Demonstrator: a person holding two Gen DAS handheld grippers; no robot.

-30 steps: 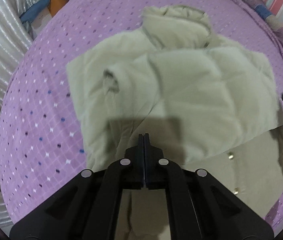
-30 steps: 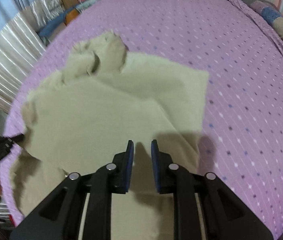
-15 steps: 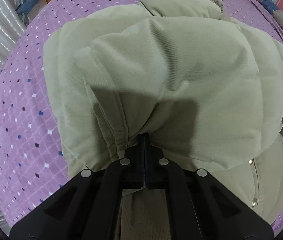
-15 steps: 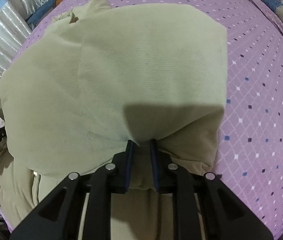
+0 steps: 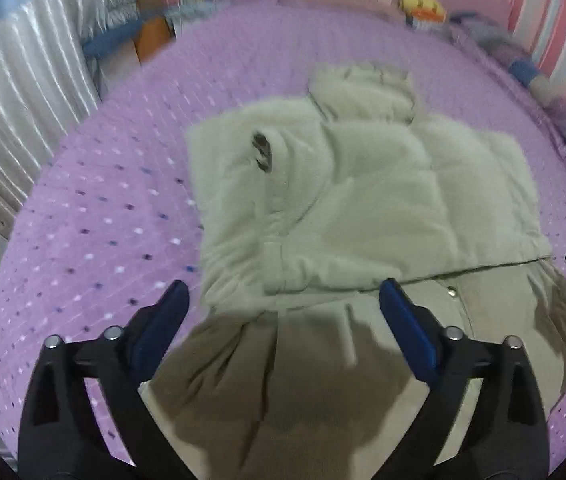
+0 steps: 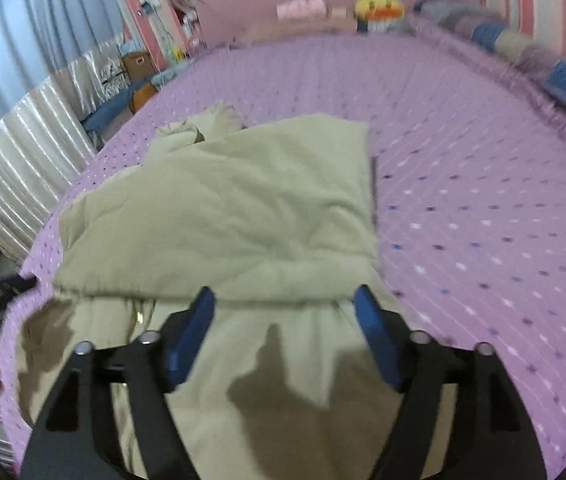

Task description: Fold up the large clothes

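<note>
Purple dotted bedspread [image 5: 95,216] is carrying the beige jacket [image 5: 363,200] just ahead of us while we are opening both the left gripper [image 5: 283,312] and right gripper [image 6: 285,312], releasing the fold squarely, edges aligned.

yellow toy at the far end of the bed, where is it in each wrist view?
Left wrist: yellow toy near the top edge, right of centre, blurred.
Right wrist: yellow toy near the top edge, right of centre, blurred.
Shared landmark: the jacket's bunched collar, straight below the toy in the left view, down-left in the right.
</note>
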